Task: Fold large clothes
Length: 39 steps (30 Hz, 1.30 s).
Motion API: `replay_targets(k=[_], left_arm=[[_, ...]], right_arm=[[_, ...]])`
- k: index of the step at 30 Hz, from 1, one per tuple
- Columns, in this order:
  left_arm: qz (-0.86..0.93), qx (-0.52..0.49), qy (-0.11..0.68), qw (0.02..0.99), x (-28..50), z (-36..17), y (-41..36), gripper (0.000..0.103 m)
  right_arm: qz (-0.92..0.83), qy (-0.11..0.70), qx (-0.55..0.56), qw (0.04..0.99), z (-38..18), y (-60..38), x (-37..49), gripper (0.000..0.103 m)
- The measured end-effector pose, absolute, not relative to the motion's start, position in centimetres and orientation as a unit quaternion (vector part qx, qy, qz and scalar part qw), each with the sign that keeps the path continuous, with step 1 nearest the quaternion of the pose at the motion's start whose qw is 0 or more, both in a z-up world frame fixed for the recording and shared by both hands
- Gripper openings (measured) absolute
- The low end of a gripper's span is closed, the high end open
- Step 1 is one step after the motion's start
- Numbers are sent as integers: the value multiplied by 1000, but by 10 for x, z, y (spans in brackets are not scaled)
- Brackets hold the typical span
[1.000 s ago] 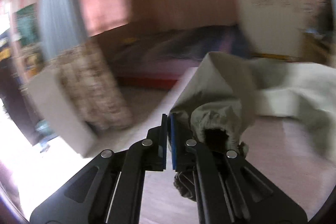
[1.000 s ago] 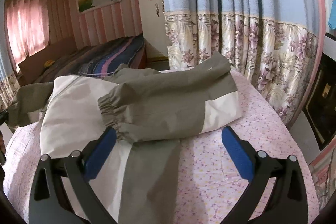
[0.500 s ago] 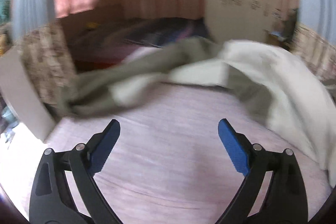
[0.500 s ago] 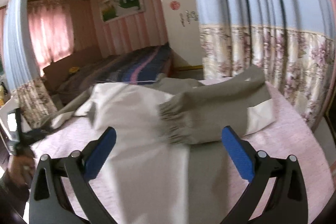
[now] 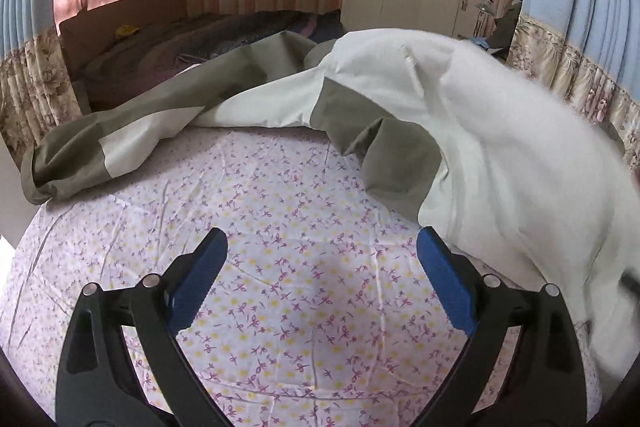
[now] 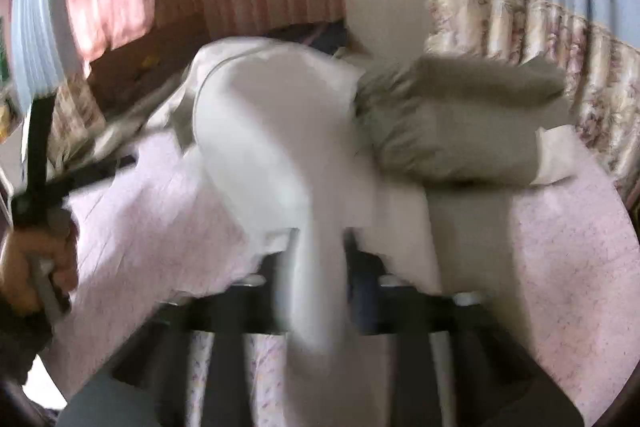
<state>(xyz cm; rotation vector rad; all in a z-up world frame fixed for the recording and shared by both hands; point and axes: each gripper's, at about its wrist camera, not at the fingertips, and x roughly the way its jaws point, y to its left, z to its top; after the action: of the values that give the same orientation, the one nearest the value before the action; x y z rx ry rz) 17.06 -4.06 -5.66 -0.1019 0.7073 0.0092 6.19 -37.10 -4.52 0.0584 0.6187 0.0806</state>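
A: Looking left first: left gripper [image 5: 320,283] has jaws wide apart, nothing between, over the flowered sheet [image 5: 280,247]. Sleeve [image 5: 120,143] lies beyond.

B: Jacket [image 5: 500,147] sprawls centre-right on the bed. Right gripper [image 6: 320,267] is closing on its pale hem. Soft, light, prob. slippery; grab hem or cuff.

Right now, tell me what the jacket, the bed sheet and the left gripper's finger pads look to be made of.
Jacket: thin woven cloth, likely synthetic or cotton blend, matte cream and olive; it creases sharply and drapes limply.
Bed sheet: light printed cotton-like fabric, matte, with fine wrinkles and a small floral print.
Left gripper pads: blue, ribbed, probably rubber or soft plastic, on glossy black plastic-looking arms.
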Motion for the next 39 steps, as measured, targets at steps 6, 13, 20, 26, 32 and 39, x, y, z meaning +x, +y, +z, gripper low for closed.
replay_targets(k=[6,13,20,26,32,39], left_arm=[[-9,-43,335,941,177,-50,-43,95],[-88,-40,364,927,206,-64,-88,95],[-113,-75,388,912,234,-80,-112,92],[-149,-82,392,904,241,-80,-118,12],[-147,-73,324,932,219,-27,-95,4],[-142,-53,227,962,173,79,-53,4]], right_arm=[[-28,240,8,970,3,-426,106,13],[-29,260,46,964,-13,-464,162,14],[-20,269,63,961,-29,-466,168,16],[-10,270,71,960,-28,-466,164,19],[13,253,89,963,-3,-462,143,18],[95,245,111,958,49,-447,113,16]])
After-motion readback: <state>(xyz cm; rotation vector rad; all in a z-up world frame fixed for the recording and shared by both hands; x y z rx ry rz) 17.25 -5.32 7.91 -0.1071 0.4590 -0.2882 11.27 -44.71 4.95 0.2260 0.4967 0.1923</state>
